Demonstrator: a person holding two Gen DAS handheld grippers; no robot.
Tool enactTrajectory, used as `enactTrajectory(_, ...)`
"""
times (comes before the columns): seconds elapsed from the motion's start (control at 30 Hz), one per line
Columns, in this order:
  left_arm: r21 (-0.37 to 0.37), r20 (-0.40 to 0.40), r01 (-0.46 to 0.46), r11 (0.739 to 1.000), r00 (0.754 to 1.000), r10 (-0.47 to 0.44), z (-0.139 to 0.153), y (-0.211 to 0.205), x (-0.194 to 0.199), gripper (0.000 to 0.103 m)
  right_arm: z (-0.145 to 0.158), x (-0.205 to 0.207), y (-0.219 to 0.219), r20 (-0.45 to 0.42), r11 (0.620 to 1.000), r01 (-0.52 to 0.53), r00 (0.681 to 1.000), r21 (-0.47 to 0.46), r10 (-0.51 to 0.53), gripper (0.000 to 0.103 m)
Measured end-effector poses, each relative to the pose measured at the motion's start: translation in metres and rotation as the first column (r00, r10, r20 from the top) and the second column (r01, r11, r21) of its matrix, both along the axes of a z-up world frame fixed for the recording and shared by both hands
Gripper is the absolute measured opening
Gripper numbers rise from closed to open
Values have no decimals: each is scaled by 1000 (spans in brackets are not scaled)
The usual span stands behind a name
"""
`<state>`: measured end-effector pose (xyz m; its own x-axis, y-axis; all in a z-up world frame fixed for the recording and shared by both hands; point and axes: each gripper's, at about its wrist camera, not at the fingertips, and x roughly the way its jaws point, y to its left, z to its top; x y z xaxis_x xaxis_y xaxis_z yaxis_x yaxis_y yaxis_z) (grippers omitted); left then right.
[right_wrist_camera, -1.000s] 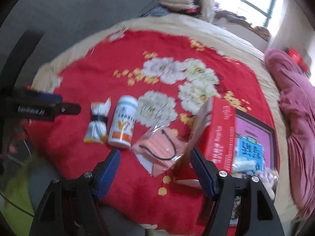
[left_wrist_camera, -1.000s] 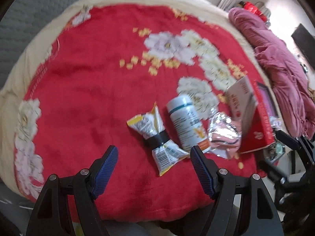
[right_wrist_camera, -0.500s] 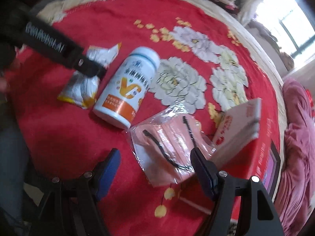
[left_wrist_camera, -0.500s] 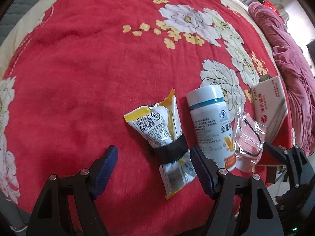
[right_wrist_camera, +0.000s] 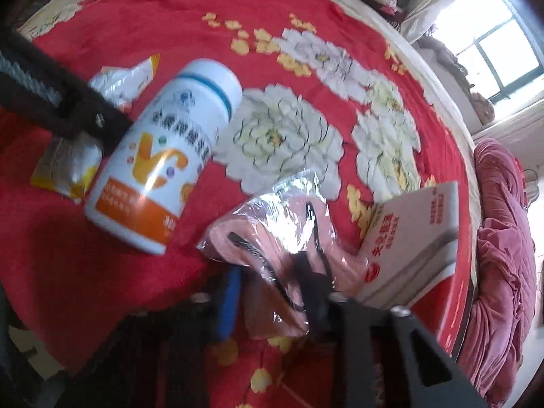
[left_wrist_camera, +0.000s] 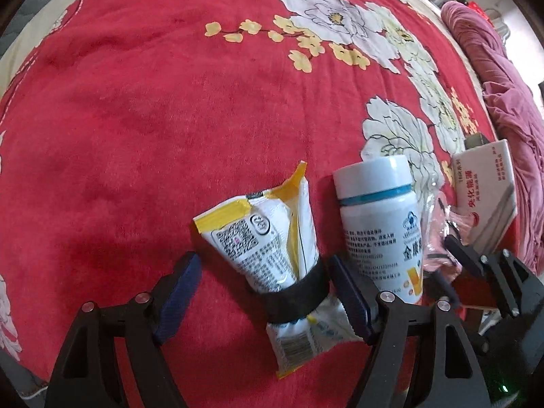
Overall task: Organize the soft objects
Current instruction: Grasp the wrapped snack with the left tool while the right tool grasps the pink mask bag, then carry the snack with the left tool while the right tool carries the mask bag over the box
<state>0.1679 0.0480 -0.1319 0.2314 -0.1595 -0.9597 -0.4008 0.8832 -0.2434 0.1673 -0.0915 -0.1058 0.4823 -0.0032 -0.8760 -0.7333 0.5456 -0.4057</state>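
Little is sorted yet. The right tongs (right_wrist_camera: 272,301) have just closed on the bagged pink mask (right_wrist_camera: 272,238) at lower centre; the open left tongs (left_wrist_camera: 261,292) straddle the banded snack packet (left_wrist_camera: 272,238), still on the bed (left_wrist_camera: 136,102).

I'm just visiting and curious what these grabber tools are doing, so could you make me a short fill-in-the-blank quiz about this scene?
1. The right gripper has just closed its jaws on the clear bag holding a ____ face mask.
2. The left gripper stands open around the snack packet, which has a ____ band around its middle.
3. The white bottle lies between the snack packet and the ____.

Missing words: pink; black; face mask
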Motion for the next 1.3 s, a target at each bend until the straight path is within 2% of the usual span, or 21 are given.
enactTrajectory(0.07,-2,7,-14,1000,1000,14,-1,0,2,78,10,3,-3,-6,997,35,999,65,-34,20)
enactTrajectory(0.13,-6,22,-33,999,999,33,-1,2,2,77,27,8,-13,-46,982,88,996,170,-81,19)
enactTrajectory(0.2,18,29,-37,999,999,36,0,3,2,60,41,9,-23,-80,960,128,991,248,-111,18)
enactTrajectory(0.3,10,45,-32,999,999,31,4,7,1,45,66,7,-39,-115,915,178,983,362,-145,18)
enactTrajectory(0.5,-39,98,-47,998,994,51,24,13,-7,45,109,1,-66,-165,801,242,970,547,-180,18)
enactTrajectory(0.63,-25,170,-11,1000,985,15,61,2,-12,44,135,-3,-81,-164,754,262,965,603,-204,18)
enactTrajectory(0.77,-9,251,50,999,967,-46,107,-19,-13,44,163,-10,-103,-140,712,271,961,648,-239,18)
enactTrajectory(0.9,5,319,140,990,938,-135,147,-57,-8,44,188,-13,-139,-106,680,291,948,673,-301,18)
enactTrajectory(1.0,15,361,210,977,911,-202,171,-96,1,44,201,-12,-172,-96,644,325,926,692,-364,18)
enactTrajectory(1.3,37,395,377,926,845,-360,202,-203,23,44,219,-15,-270,-68,564,404,851,720,-521,18)
